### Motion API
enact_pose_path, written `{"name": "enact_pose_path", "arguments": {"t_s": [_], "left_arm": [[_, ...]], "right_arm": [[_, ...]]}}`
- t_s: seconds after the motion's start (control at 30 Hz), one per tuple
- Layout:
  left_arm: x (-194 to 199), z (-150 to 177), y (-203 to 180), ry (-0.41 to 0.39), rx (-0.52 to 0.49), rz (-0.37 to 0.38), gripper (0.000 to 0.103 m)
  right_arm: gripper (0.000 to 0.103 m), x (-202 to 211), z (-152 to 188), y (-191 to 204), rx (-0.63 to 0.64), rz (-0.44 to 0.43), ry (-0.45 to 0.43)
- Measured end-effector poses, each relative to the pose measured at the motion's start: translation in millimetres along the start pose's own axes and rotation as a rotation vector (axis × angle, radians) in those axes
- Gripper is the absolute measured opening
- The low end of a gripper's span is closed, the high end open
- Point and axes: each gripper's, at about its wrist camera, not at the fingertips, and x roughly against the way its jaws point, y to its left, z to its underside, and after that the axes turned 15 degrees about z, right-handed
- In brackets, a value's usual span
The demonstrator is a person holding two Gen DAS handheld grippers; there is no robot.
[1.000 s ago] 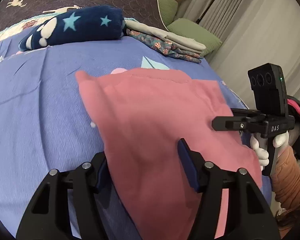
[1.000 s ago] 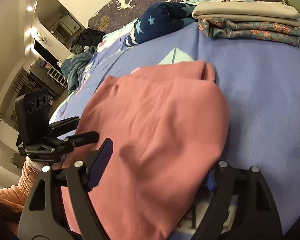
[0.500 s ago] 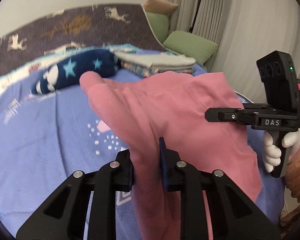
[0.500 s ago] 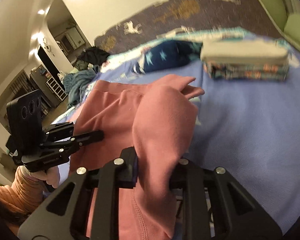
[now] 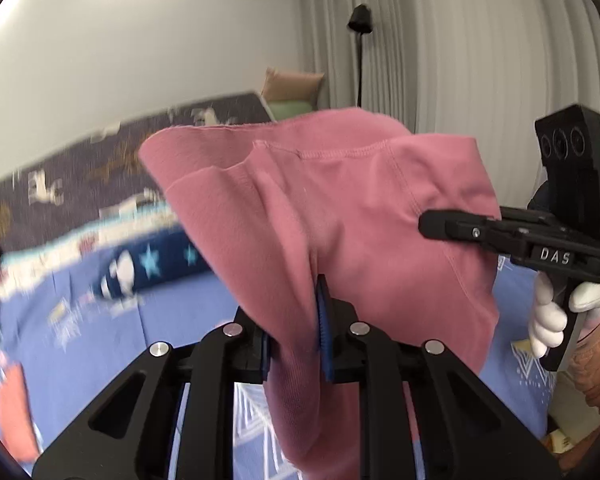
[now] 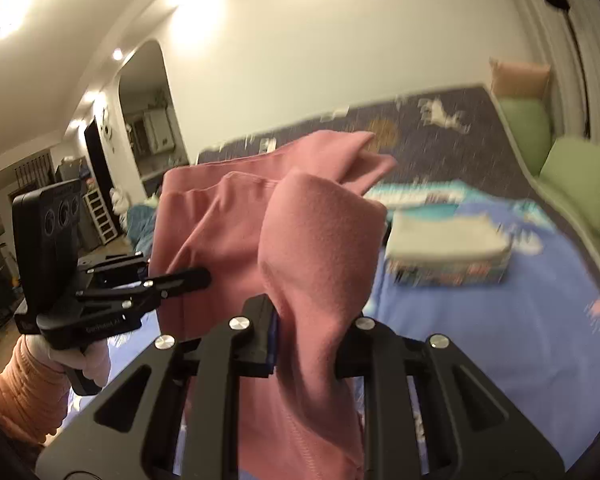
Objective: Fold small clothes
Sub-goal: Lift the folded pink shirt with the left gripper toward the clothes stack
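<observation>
The left gripper (image 5: 294, 332) has its jaws clamped on a bunched edge of the pink garment (image 5: 340, 216), and the cloth rises out of them and spreads forward and to the right. From there the garment spans across to the right gripper (image 6: 306, 336), whose jaws are likewise clamped on a gathered fold of the same cloth. So the garment hangs in the air between the two grippers, above the bed (image 6: 500, 320), with its long axis running side to side from one grip to the other (each gripper shows in the other's view, just beside the cloth). Neither hand is nearer: both hold it at about the same height. The free part drapes away from the jaws towards the far side of the bed, so the coming fold likely turns on carrying that held edge forward over the rest.
</observation>
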Motion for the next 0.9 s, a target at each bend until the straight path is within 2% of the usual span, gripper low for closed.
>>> {"name": "enact_pose_path", "arguments": {"t_s": [0.13, 0.3, 0.47, 0.73, 0.87, 0.9], "left_arm": [[-11.9, -49.3, -3.4, -0.041, -0.057, -0.013, 0.019], [-43.0, -116.8, 2.3, -0.082, -0.114, -0.041, 0.019], [-87.4, -166.1, 14.8, -0.07, -0.15, -0.075, 0.019], [-162.8, -189.3, 51.0, -0.007, -0.157, -0.125, 0.019], [-207.3, -187.9, 82.4, 0.021, -0.122, -0.158, 0.019], [-227.5, -183.0, 95.6, 0.04, -0.111, -0.185, 0.021]], "right_arm": [[0.018, 6.0, -44.8, -13.3, 0.024, 0.075, -0.09], [0.018, -13.4, -110.0, -42.9, 0.002, 0.198, -0.161], [0.018, -54.6, -156.7, -72.6, -0.032, 0.286, -0.173], [0.018, -139.8, -184.5, -117.2, -0.055, 0.351, -0.118], [0.019, -203.5, -184.6, -141.5, -0.063, 0.382, -0.08], [0.024, -228.7, -181.1, -149.5, -0.075, 0.391, -0.051]]}}
